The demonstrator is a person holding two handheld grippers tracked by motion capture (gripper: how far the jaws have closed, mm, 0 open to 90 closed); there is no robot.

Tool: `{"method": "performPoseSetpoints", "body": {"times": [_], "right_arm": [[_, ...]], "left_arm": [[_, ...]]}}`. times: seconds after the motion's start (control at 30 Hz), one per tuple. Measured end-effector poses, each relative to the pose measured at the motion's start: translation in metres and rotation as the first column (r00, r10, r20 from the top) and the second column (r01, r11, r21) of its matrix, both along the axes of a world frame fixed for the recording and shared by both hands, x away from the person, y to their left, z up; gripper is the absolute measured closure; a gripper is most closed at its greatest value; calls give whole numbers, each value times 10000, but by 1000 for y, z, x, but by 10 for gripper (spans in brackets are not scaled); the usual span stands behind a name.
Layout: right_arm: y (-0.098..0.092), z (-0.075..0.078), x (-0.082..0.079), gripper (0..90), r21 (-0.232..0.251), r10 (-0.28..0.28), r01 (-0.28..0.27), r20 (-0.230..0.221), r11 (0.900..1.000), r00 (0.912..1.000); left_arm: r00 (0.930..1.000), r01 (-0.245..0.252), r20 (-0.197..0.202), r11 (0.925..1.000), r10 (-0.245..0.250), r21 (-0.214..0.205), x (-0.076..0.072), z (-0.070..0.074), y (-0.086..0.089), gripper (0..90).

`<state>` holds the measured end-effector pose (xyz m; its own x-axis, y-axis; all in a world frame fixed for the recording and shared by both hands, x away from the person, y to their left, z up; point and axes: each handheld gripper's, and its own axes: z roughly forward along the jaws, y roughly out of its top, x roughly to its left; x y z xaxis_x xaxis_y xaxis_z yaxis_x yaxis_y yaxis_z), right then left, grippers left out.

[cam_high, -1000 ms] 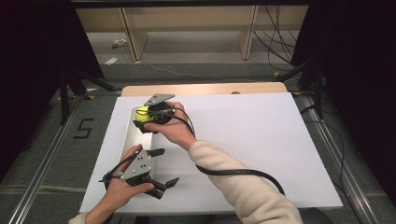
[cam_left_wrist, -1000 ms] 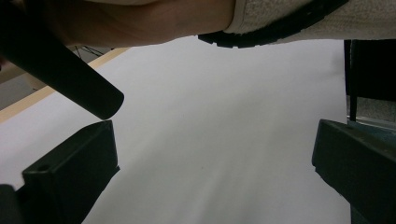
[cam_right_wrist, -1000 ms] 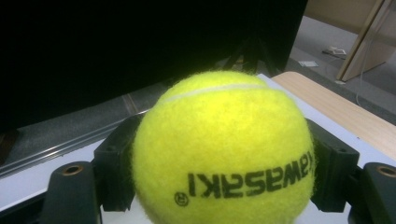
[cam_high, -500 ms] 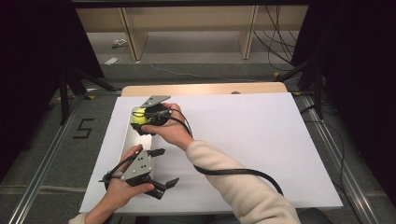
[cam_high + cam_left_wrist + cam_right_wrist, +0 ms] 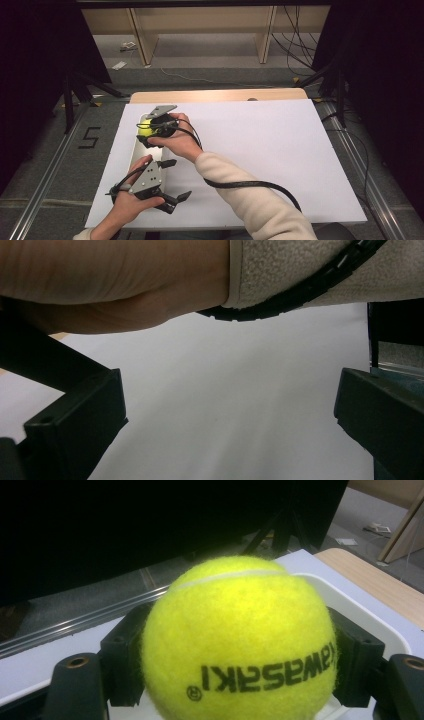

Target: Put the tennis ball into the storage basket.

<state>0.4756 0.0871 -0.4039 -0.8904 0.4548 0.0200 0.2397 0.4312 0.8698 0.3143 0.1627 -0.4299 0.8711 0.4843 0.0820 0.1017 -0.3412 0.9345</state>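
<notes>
- White bench (image 5: 280, 150) top, dark room, wooden shelf legs behind.
- Left tool (image 5: 165, 192): jaws wide apart, holding nothing, low over bench near front edge.
- Right tool (image 5: 152, 131): clamped on 1 tennis ball (image 5: 240, 640), over white tray (image 5: 134, 150).
- Ball grasped; release into tray looks left.

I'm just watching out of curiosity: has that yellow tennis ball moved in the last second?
Hardly. The tennis ball, held in the right tongs, stays over the far end of the white tray; any shift is too slight to tell.
</notes>
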Motion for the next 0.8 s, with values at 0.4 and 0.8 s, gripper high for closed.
{"method": "performPoseSetpoints", "body": {"times": [0.4, 0.8], "right_arm": [[6, -6, 1, 261, -158, 155, -155, -10, 9998, 9999], [11, -12, 1, 259, -372, 315, -316, -20, 9988, 9995]], "left_arm": [[10000, 74, 33, 9999, -74, 93, -1, 0, -1, 0], [9999, 128, 14, 9998, -128, 141, -1, -1, -1, 0]]}}
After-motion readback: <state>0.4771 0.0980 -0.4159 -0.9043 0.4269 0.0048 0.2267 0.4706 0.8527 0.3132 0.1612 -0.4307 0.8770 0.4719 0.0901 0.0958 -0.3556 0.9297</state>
